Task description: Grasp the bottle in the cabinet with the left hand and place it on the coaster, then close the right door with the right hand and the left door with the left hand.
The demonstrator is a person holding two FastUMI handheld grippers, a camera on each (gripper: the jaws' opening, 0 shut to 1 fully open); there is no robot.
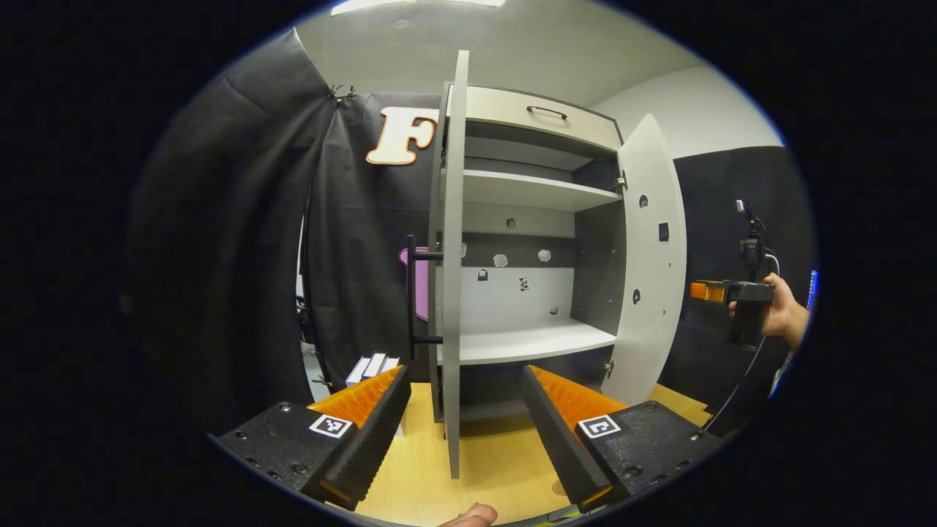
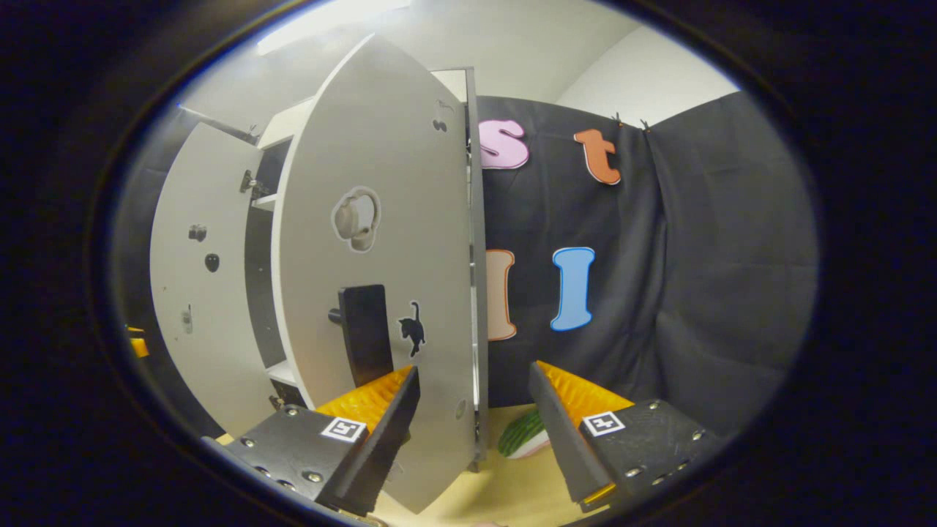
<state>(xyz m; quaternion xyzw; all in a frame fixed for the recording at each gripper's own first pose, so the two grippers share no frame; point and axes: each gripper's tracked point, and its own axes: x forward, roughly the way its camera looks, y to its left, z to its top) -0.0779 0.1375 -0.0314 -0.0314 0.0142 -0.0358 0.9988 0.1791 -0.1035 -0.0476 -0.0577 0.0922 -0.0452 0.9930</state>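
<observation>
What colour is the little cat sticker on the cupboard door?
Black. The cat sticker sits on the pale grey door, clearest in the right gripper view.

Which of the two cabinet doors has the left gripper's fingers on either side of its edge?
The left door, seen edge-on with the black bar handle; its lower edge stands between the open left gripper. The right door swings wide, away from it.

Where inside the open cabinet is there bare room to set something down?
The lower shelf and the upper shelf are bare between the left door and right door. It is crowded around the left door's edge, between the left gripper fingers.
</observation>
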